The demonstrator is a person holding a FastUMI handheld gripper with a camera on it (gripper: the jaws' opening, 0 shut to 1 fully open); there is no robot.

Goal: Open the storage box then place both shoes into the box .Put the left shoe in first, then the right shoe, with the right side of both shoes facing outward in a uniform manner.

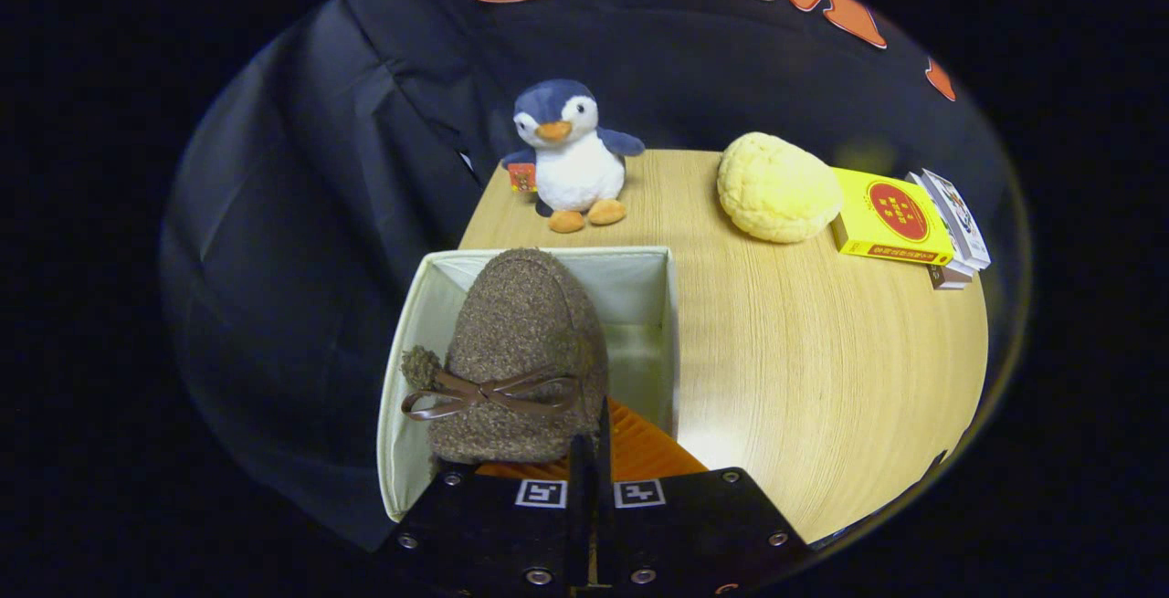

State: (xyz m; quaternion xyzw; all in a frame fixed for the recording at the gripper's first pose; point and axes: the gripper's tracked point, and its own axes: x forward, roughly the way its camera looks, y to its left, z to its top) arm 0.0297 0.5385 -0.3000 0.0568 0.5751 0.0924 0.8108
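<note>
A brown fuzzy shoe (pixel 525 351) with a brown bow hangs toe-forward over the open cream storage box (pixel 644 283), which stands on the wooden table. My gripper (pixel 589 452) is shut on the shoe's heel edge, with its fingers pressed close together. The shoe covers the left half of the box's opening. The pale inside of the box shows to the right of the shoe. What lies under the shoe is hidden.
Beyond the box a plush penguin (pixel 571 155) stands at the table's far edge. A yellow bun-shaped toy (pixel 776 187), a yellow box (pixel 890 215) and card packs (pixel 954 224) sit at the far right. Bare wooden table (pixel 804 370) spreads right of the box.
</note>
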